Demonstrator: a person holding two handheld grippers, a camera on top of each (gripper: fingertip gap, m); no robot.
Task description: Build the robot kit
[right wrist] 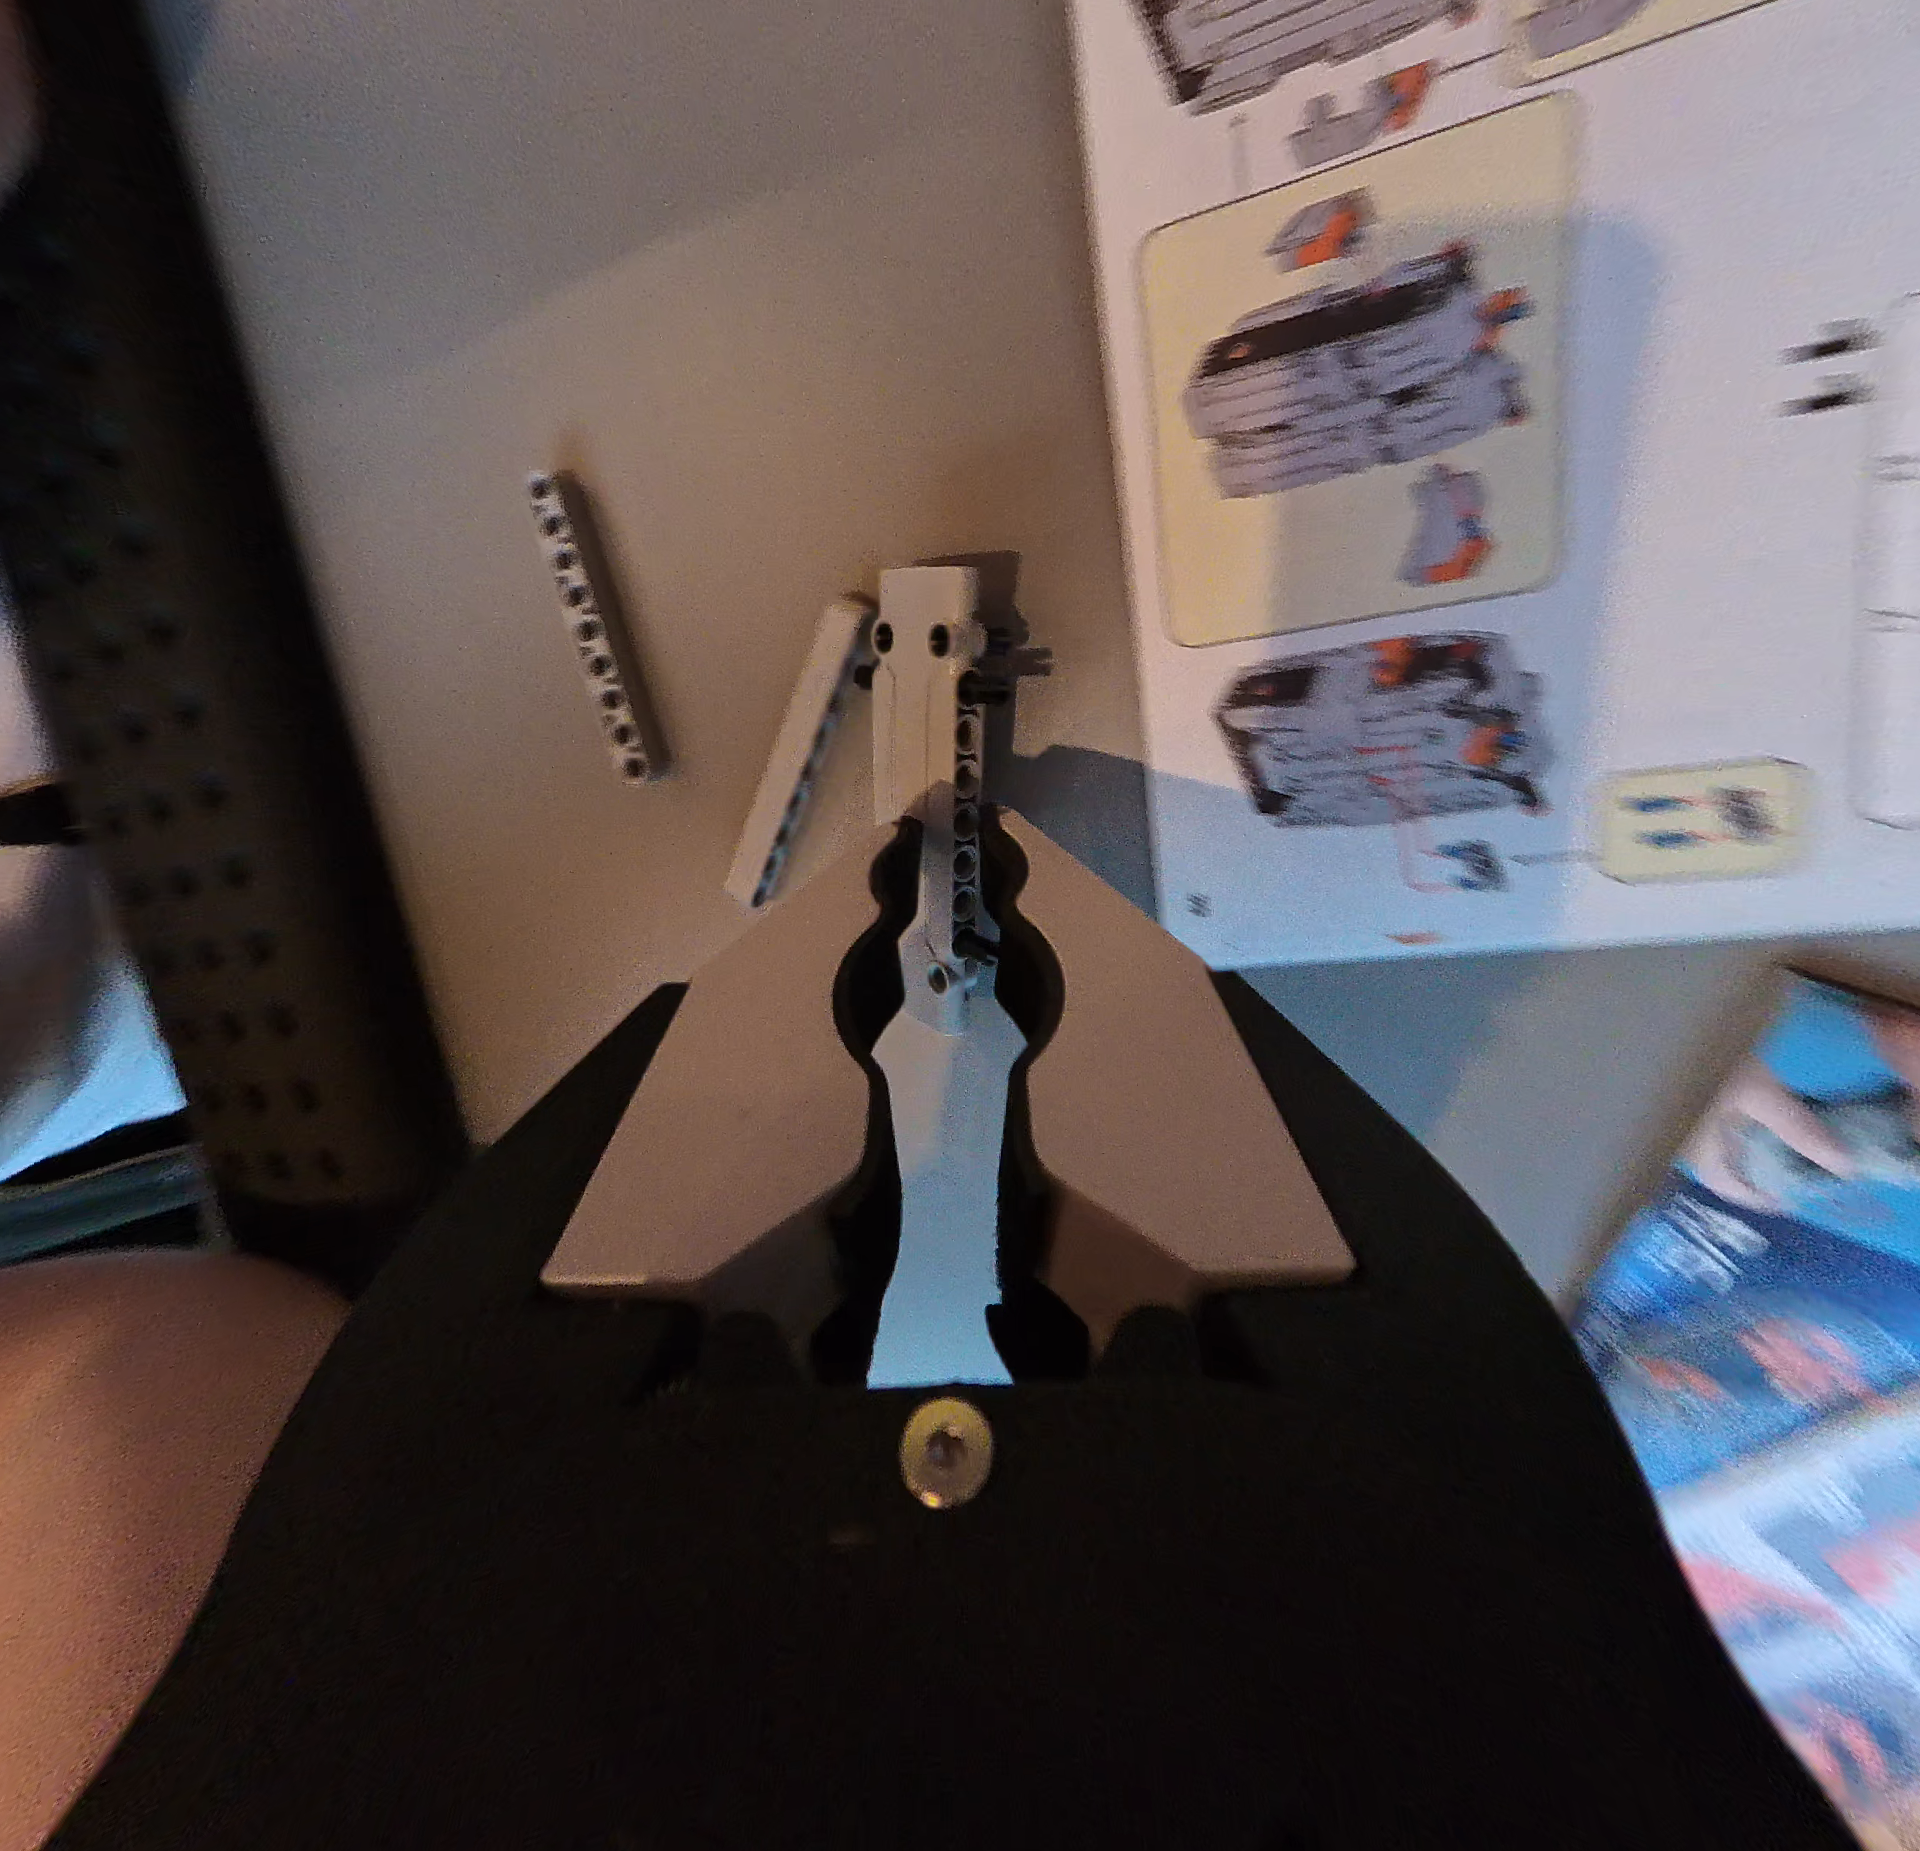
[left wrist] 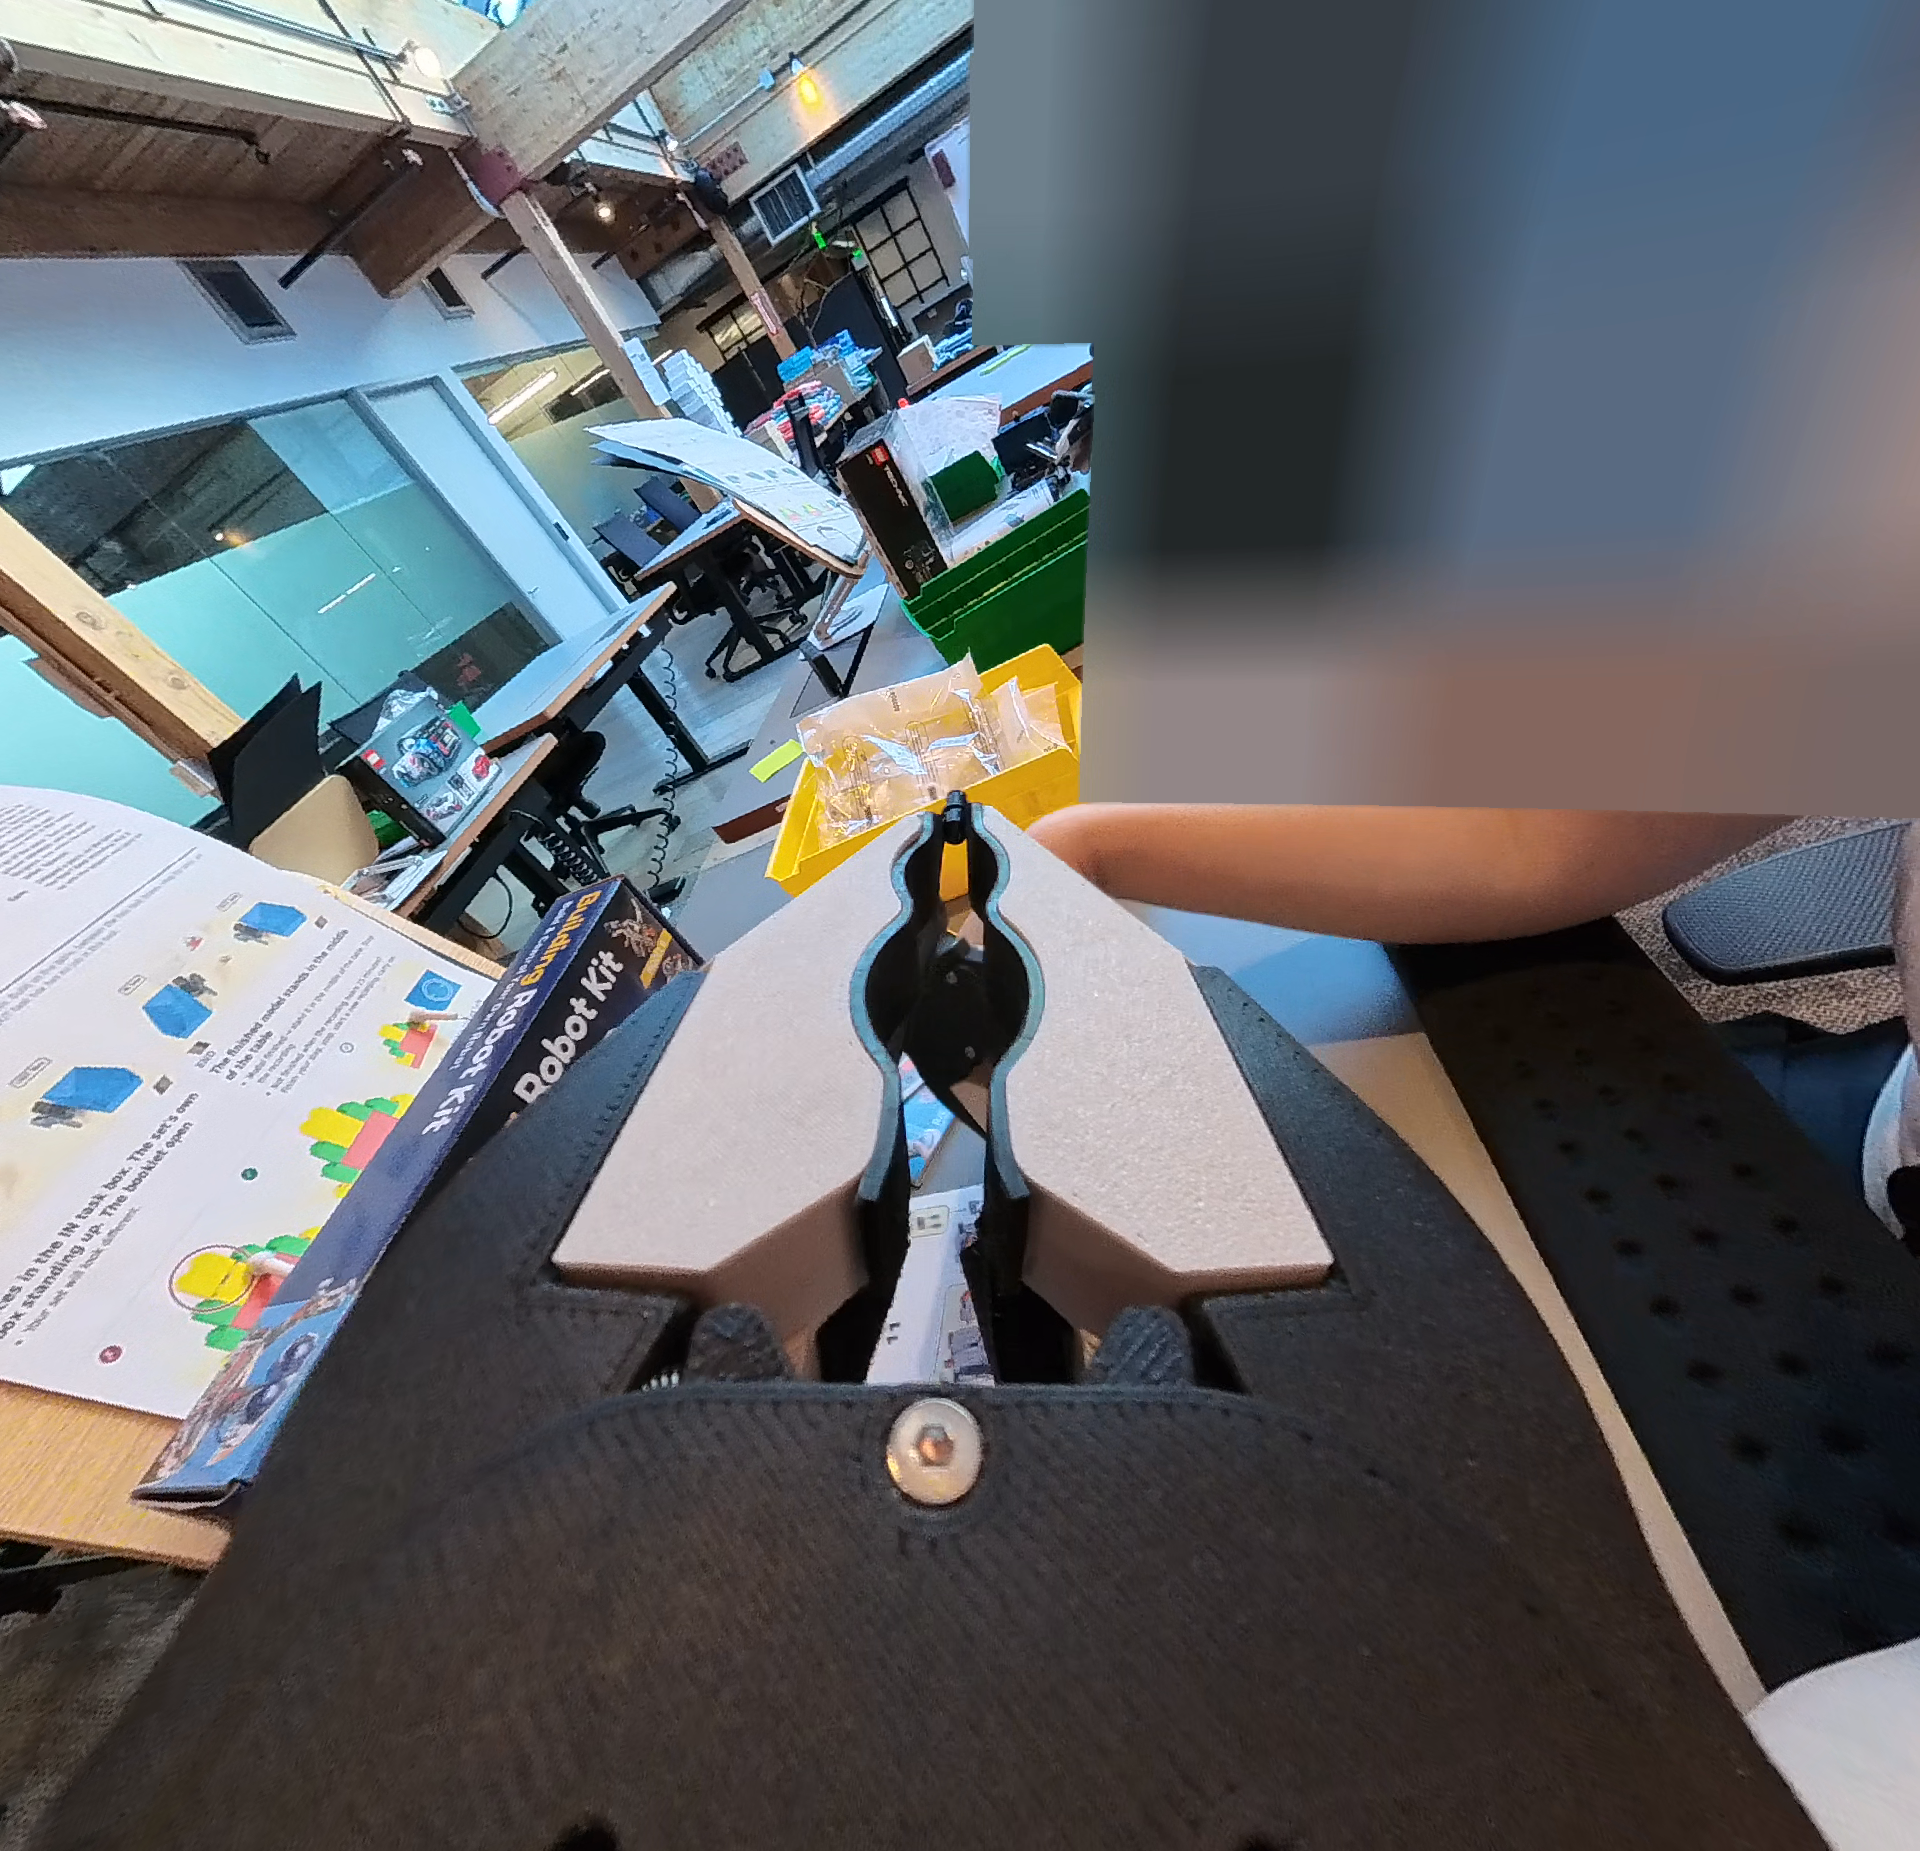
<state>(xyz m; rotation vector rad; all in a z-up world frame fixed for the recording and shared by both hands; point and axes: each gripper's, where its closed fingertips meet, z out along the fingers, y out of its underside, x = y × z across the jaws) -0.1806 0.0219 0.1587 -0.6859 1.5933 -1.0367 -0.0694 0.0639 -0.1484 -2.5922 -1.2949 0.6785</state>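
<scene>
In the left wrist view we see the left gripper (left wrist: pixel 956 814) raised off the table and tilted up toward the room; its tips are pinched on a small black pin (left wrist: pixel 954 809), the fingers (left wrist: pixel 1132 1053) nearly meeting around it. Just beyond the tips lies a yellow bin (left wrist: pixel 1029 778) heaped with clear plastic bags (left wrist: pixel 914 747); farther off stand green crates (left wrist: pixel 1013 596) with a black box (left wrist: pixel 894 508) leaning against them. To the near left an open instruction sheet (left wrist: pixel 156 1053) rests on cardboard, with a dark blue kit box (left wrist: pixel 499 1063) lying against its right edge; to the right a bare forearm (left wrist: pixel 1403 866) crosses above a black perforated board (left wrist: pixel 1662 1230).

In the right wrist view the right gripper (right wrist: pixel 951 825) points down at the pale tabletop (right wrist: pixel 623 243); its fingers (right wrist: pixel 727 1095) are clenched on a white beam assembly (right wrist: pixel 940 700), which runs from between the pads out past the tips, black pins showing at its far end. A white beam (right wrist: pixel 800 752) leans off its left side; whether the two are joined we cannot tell. A separate grey holed beam (right wrist: pixel 597 622) lies apart on the table to the far left. On the right a building instruction booklet (right wrist: pixel 1662 554) lies open, blurred; nearer on the right sits a blue printed sheet (right wrist: pixel 1766 1334), also blurred.
</scene>
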